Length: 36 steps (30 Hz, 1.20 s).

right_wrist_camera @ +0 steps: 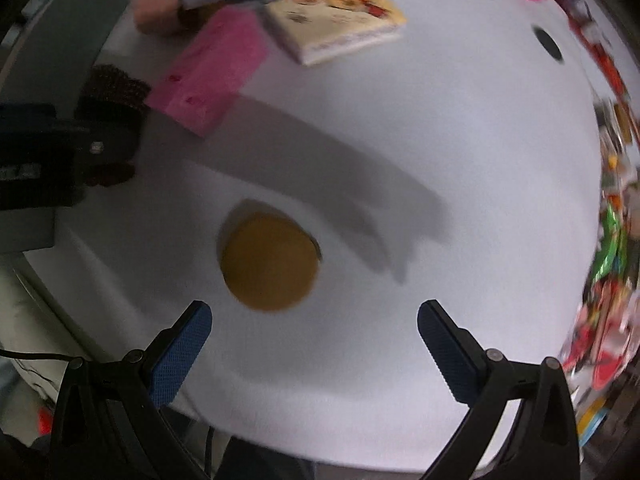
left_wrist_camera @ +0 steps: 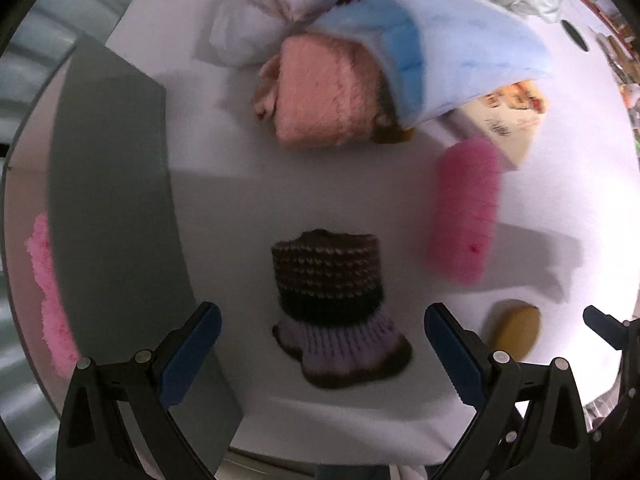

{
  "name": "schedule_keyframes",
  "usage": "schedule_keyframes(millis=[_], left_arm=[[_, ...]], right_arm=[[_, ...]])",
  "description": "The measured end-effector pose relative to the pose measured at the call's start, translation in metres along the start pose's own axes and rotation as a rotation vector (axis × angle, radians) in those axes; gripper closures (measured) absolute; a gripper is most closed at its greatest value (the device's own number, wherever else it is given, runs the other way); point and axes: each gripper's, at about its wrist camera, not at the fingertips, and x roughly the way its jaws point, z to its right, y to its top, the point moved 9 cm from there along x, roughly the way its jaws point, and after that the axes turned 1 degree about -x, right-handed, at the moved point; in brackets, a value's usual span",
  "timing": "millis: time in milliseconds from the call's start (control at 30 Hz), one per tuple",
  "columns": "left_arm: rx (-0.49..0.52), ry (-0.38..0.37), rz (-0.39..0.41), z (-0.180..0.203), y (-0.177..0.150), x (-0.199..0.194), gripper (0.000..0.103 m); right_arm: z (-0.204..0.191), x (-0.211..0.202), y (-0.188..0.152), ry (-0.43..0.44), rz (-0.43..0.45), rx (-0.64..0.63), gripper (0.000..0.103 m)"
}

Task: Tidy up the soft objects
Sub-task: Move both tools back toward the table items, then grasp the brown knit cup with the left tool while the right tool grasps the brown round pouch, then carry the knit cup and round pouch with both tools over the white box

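Looking along our left gripper (left_wrist_camera: 322, 354), we see its jaws spread wide with nothing between them, and a knitted piece (left_wrist_camera: 334, 304) in brown, dark and lilac bands sits on the white table (left_wrist_camera: 224, 216) just ahead of the blue fingertips (left_wrist_camera: 192, 356). Beyond it lies a folded pink towel (left_wrist_camera: 324, 94), partly covered by a pale blue cloth (left_wrist_camera: 432, 44), with a tied white bag (left_wrist_camera: 244, 32) beside them. To the right we see a bright pink sponge-like block (left_wrist_camera: 464, 208) touching a printed box (left_wrist_camera: 508, 120), and a round mustard-yellow pad (left_wrist_camera: 514, 330) near the right finger. A grey panel (left_wrist_camera: 116, 200) covers the table's left side, and a fluffy pink item (left_wrist_camera: 50, 296) lies at its far edge. Our right gripper (right_wrist_camera: 314, 346) is likewise open and empty, hovering just short of the yellow pad (right_wrist_camera: 270, 260). Motion blur softens the finer detail in both views.
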Motion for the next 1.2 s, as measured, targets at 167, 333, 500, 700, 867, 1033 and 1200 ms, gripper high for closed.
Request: schedule_keyframes(millis=[167, 333, 500, 700, 867, 1033, 1200], left_arm=[[-0.021, 0.007, -0.02, 0.002, 0.006, 0.021, 0.001], [-0.078, -0.044, -0.013, 0.003, 0.013, 0.029, 0.0], [-0.108, -0.101, -0.011, 0.0, 0.017, 0.034, 0.0], [-0.117, -0.1, 0.003, 0.002, 0.013, 0.034, 0.0], [-0.136, -0.097, -0.044, 0.004, -0.006, 0.031, 0.002], [-0.089, -0.095, -0.049, 0.009, -0.011, 0.021, 0.038], [-0.046, -0.087, -0.064, 0.008, -0.024, 0.013, 0.06]], right_arm=[[-0.02, 0.017, 0.013, -0.009, 0.002, -0.098, 0.0], [-0.026, 0.015, 0.026, -0.008, 0.054, -0.14, 0.0], [-0.032, 0.012, 0.028, -0.006, 0.072, -0.145, 0.0], [-0.027, 0.011, 0.008, -0.006, 0.082, -0.147, 0.0], [-0.024, 0.009, 0.003, -0.007, 0.067, -0.145, 0.004], [-0.02, 0.003, 0.008, -0.009, 0.066, -0.142, 0.027], [-0.019, -0.002, 0.005, -0.014, 0.029, -0.144, 0.051]])
